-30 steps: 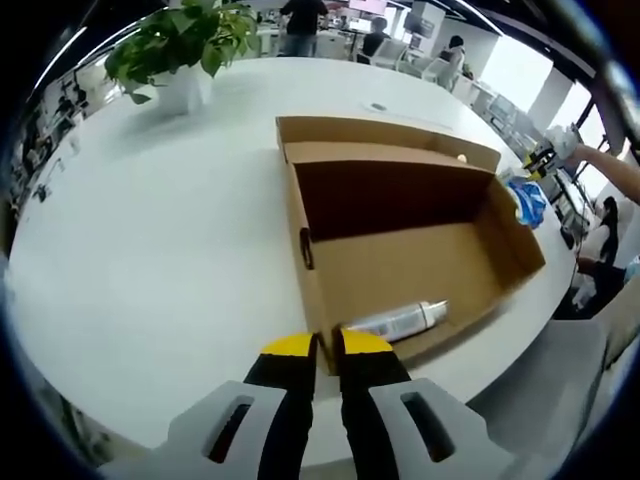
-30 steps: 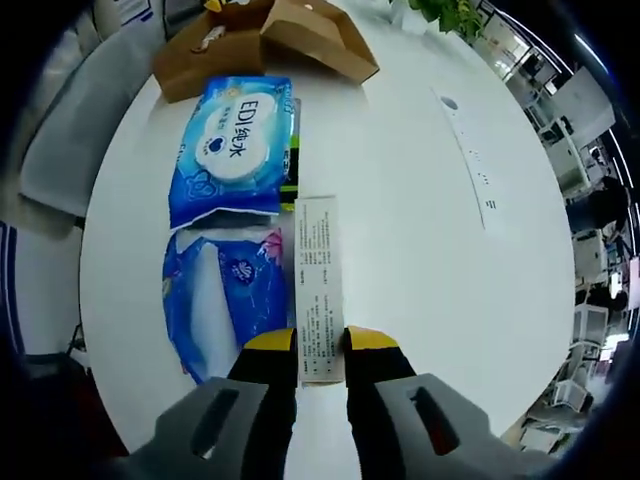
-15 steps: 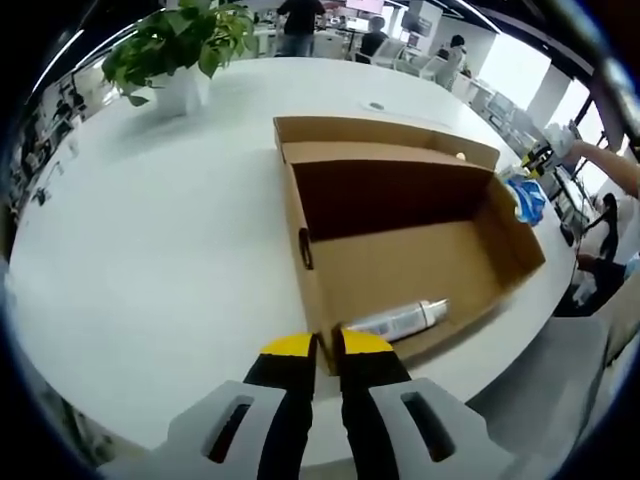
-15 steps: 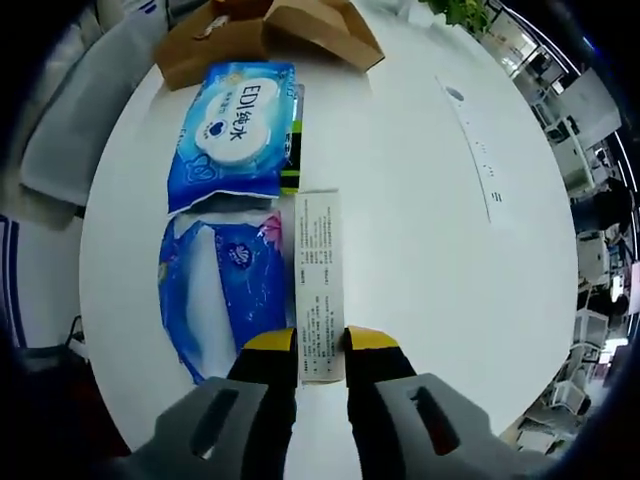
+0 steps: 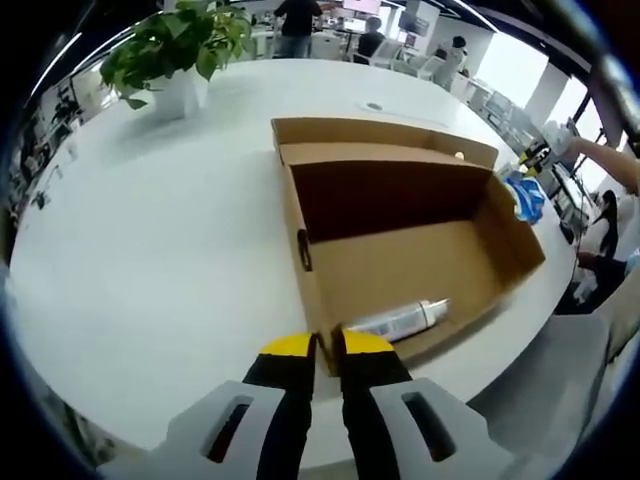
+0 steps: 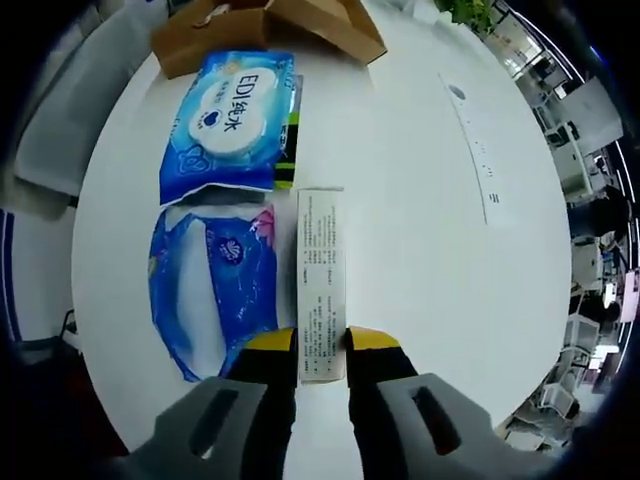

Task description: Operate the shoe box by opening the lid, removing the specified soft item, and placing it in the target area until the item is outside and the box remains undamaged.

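On a round white table (image 5: 150, 230), a potted plant (image 5: 180, 50) stands well beyond the open cardboard shoe box (image 5: 400, 240), whose lid is folded back on its far side. The left gripper (image 5: 325, 345) pinches the box's near wall between its yellow-tipped jaws, and a silver spray can (image 5: 400, 320) lies on the box floor just behind that wall, beside the jaw tips. Past the box's right end a blue pack is visible at the table edge. In the right gripper view, with the shoe box at the far end of the table, two soft blue wipe packs lie outside it: an "EDI" wipes pack (image 6: 230, 125) nearer the box and a darker blue soft pack (image 6: 210, 300) nearer the camera. The right gripper (image 6: 322, 345) clasps the near end of a slim white carton (image 6: 321, 270) lying just right of the darker pack.
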Available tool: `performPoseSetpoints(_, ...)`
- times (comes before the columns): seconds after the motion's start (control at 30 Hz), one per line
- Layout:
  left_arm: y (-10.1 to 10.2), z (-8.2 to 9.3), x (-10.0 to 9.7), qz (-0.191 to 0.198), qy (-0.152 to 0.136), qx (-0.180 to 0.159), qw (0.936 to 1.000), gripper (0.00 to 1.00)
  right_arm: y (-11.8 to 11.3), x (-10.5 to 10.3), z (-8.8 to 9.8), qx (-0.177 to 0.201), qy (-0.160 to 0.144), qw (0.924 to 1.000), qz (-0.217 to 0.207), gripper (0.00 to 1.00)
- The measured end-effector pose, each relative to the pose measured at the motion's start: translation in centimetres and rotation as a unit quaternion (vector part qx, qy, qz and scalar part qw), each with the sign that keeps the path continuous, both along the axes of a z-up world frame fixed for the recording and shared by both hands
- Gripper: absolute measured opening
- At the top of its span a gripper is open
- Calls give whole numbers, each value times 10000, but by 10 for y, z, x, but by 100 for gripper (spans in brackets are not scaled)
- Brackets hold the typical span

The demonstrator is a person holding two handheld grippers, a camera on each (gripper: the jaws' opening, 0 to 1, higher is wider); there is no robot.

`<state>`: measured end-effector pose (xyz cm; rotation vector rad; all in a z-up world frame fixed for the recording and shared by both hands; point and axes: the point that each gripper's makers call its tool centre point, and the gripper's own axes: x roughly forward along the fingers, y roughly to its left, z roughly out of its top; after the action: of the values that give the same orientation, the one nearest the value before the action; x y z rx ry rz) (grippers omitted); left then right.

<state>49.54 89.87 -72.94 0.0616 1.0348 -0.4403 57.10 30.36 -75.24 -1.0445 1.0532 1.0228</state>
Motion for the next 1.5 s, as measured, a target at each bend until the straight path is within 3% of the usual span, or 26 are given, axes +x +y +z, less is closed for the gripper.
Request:
performPoseSetpoints(0.37, -1, 3, 1, -204, -152, 143, 9996, 7, 5, 2, 16, 84, -384, 9990, -202, 27)
performPoseSetpoints(0.73, -2, 7, -1, -396, -271, 147, 9987, 11, 23, -15, 40, 460, -632, 9947, -671, 33)
performPoseSetpoints(1.03, -1, 18, 0, -828, -434, 287, 9952, 20, 50, -35, 66, 997, -785, 9861, -1071, 43)
performPoseSetpoints(1.2, -2, 26, 3, -1137, -538, 367, 9914, 22, 66, -48, 80, 1305, -914, 9775, -1383, 49)
performPoseSetpoints(1.5, -8, 36, 11, -1687, -565, 446, 9830, 29, 89, -79, 89, 1604, -977, 9672, -1710, 60)
